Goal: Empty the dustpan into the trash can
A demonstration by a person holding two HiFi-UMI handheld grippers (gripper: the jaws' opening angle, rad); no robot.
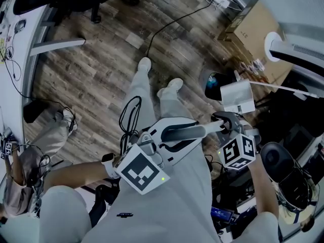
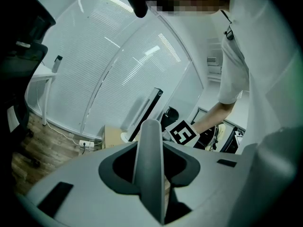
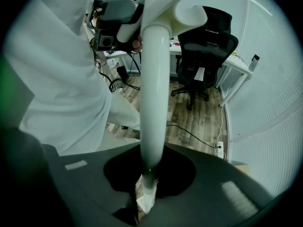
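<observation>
1. My left gripper [image 1: 161, 145] has its jaws part-way closed on the grey grip [image 2: 150, 145] at the top of the dustpan handle [image 1: 185, 131]. The grip fills the gap between them.
2. My right gripper [image 1: 228, 128] points steeply down. Its jaws are narrow and clamped on the white pole [image 3: 155, 103], further down the same handle.
3. In the head view, the handle runs across in front of my legs [image 1: 152, 100], from one gripper to the other.
4. The white pan of the dustpan [image 1: 238, 97] sits beyond the right gripper, just beside a round dark trash can [image 1: 213, 82] on the wooden floor [image 1: 91, 59]. I cannot tell whether pan and can touch.
5. In the right gripper view, a black office chair [image 3: 208, 37] stands behind the pole.
6. A cardboard box [image 1: 253, 24] stands beyond the can.
</observation>
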